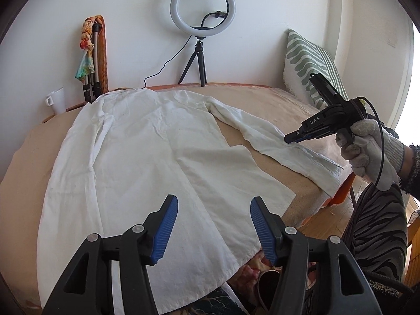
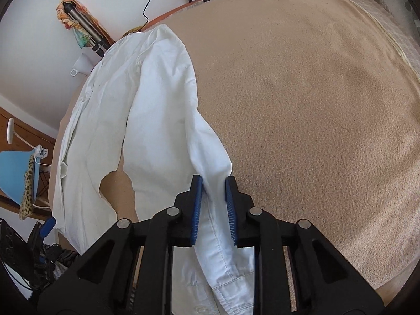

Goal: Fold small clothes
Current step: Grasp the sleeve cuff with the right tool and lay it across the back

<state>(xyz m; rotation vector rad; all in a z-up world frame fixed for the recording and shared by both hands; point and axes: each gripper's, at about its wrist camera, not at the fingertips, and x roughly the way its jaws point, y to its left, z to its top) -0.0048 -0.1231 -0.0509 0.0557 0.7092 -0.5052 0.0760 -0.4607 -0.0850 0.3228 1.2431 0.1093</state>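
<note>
A white long-sleeved shirt (image 1: 136,152) lies spread flat on a bed with a tan blanket (image 1: 265,99). Its right sleeve (image 1: 257,134) stretches out toward the bed's right edge. My left gripper (image 1: 214,207) is open and empty, hovering above the shirt's lower hem. My right gripper (image 2: 214,183) is shut on the sleeve (image 2: 212,162) near its cuff; the cuff (image 2: 231,283) hangs back between the fingers. In the left wrist view the right gripper (image 1: 288,139) sits at the sleeve's end, held by a gloved hand.
A ring light on a tripod (image 1: 202,15), a folded tripod with a scarf (image 1: 92,60) and a white mug (image 1: 56,101) stand by the far wall. A green patterned pillow (image 1: 309,63) leans at the bed's right. Bare tan blanket (image 2: 315,105) lies right of the shirt.
</note>
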